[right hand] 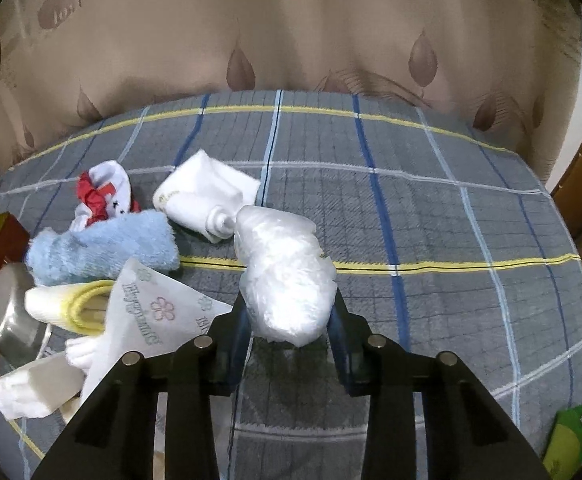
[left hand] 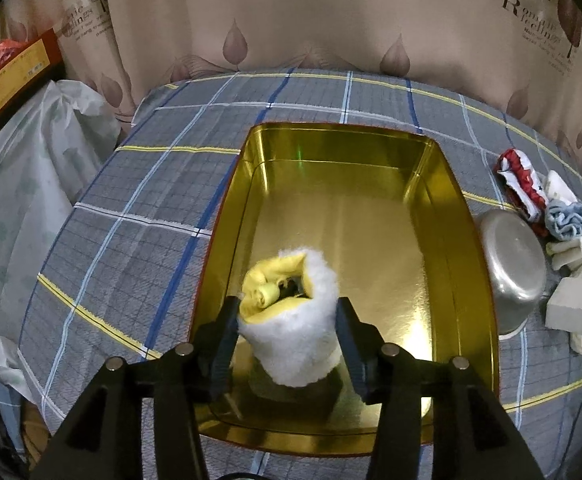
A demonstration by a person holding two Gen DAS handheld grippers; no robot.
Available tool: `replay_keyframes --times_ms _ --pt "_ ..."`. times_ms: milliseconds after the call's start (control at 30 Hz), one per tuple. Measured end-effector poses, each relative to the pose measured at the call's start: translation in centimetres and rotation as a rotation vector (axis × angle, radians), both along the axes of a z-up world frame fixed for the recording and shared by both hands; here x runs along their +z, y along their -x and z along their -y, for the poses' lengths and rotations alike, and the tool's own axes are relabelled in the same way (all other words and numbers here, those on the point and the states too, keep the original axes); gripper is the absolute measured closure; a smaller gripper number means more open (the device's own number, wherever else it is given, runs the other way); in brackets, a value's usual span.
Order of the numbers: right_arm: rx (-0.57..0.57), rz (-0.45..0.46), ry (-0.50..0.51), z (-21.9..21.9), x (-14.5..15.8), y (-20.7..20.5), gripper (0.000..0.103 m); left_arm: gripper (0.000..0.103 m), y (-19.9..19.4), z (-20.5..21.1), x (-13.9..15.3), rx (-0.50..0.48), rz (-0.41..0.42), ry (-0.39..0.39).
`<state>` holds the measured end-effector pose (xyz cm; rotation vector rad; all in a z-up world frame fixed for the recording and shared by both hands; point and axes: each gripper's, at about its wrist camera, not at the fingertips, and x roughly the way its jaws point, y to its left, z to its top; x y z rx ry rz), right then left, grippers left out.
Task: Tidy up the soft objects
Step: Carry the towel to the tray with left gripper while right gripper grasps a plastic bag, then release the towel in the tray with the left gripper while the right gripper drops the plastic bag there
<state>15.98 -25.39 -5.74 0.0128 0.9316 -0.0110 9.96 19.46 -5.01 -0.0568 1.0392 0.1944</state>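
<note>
My left gripper (left hand: 287, 312) is shut on a rolled white and yellow fluffy cloth (left hand: 291, 320) and holds it over the near left part of a gold metal tin (left hand: 443, 184). My right gripper (right hand: 289, 312) is shut on a white bundle wrapped in clear plastic (right hand: 283, 272), just above the checked cloth. To its left lie a blue fluffy cloth (right hand: 103, 244), a red and white sock (right hand: 103, 196), folded white socks (right hand: 207, 196), a yellow-edged roll (right hand: 67, 304) and a printed white tissue pack (right hand: 155, 312).
A steel bowl (left hand: 513, 268) lies upside down right of the tin, also in the right wrist view (right hand: 7, 312). A white block (left hand: 573, 306) lies beside it. A curtain (left hand: 331, 32) hangs behind the table. A plastic bag (left hand: 31, 184) lies left. A green box (right hand: 579, 436) sits near right.
</note>
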Motion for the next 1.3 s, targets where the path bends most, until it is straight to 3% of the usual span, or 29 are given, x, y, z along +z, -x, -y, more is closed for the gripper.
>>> replay_keyframes --times_ms 300,600,967,1300 --pt "0.016 0.066 -0.016 -1.0 3.8 2.7 0.070 0.049 0.9 -0.7 2.0 0.026 0.091 0.040" --pt "0.214 0.127 -0.069 -8.7 7.5 5.1 0.070 0.049 2.5 -3.1 3.2 0.101 0.141 0.131" --pt "0.538 0.067 -0.103 -23.3 5.9 7.3 0.070 0.049 5.6 -6.5 3.1 0.218 0.143 0.179" --pt "0.663 0.008 -0.100 -31.2 4.0 7.4 0.070 0.049 6.3 -8.4 3.2 0.271 0.143 0.233"
